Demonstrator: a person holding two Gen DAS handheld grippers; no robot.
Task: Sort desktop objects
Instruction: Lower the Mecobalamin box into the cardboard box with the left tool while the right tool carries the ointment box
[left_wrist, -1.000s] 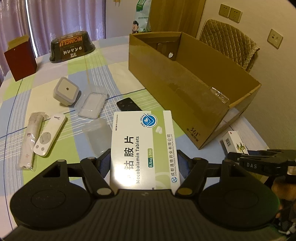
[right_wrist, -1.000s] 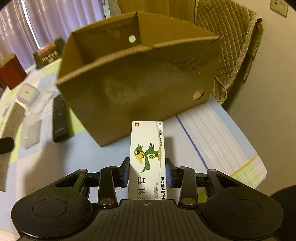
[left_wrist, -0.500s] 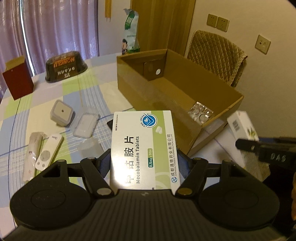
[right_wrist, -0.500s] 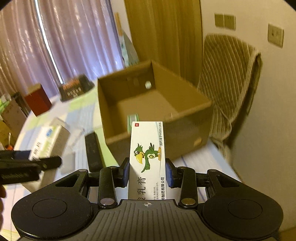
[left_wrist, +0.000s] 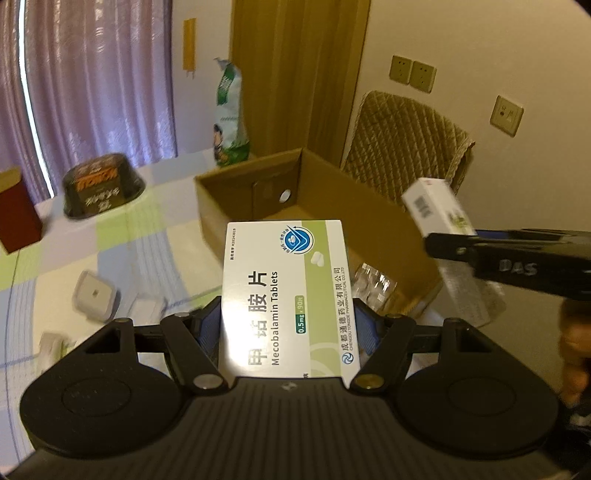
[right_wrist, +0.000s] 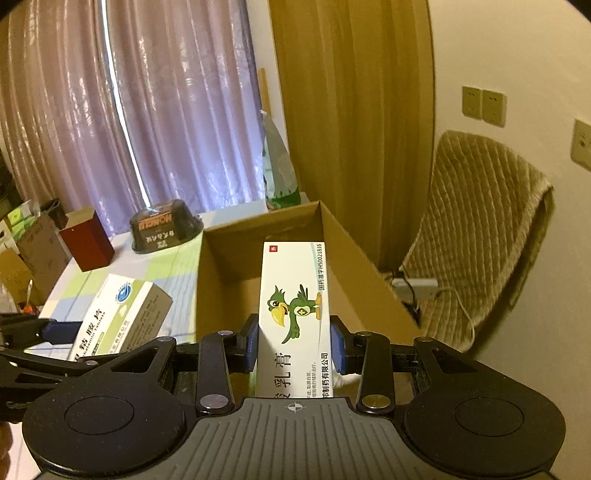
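The left gripper (left_wrist: 288, 325) is holding a white-and-green Mecobalamin tablet box (left_wrist: 286, 299), jaws clamped on its sides, above the checked worktop (left_wrist: 110, 236) beside the open brown cardboard box (left_wrist: 373, 218); the right gripper (right_wrist: 293, 343) is gripping a white parrot-printed ointment carton (right_wrist: 295, 314), jaws clamped, over that cardboard box's near end.

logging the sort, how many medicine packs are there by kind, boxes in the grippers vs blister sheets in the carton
Medicine boxes held in grippers: 2, the Mecobalamin Tablets box in the left gripper and the parrot cream box in the right gripper.
Blister sheets in the cardboard carton: 1, the foil blister sheet.
Total: 3
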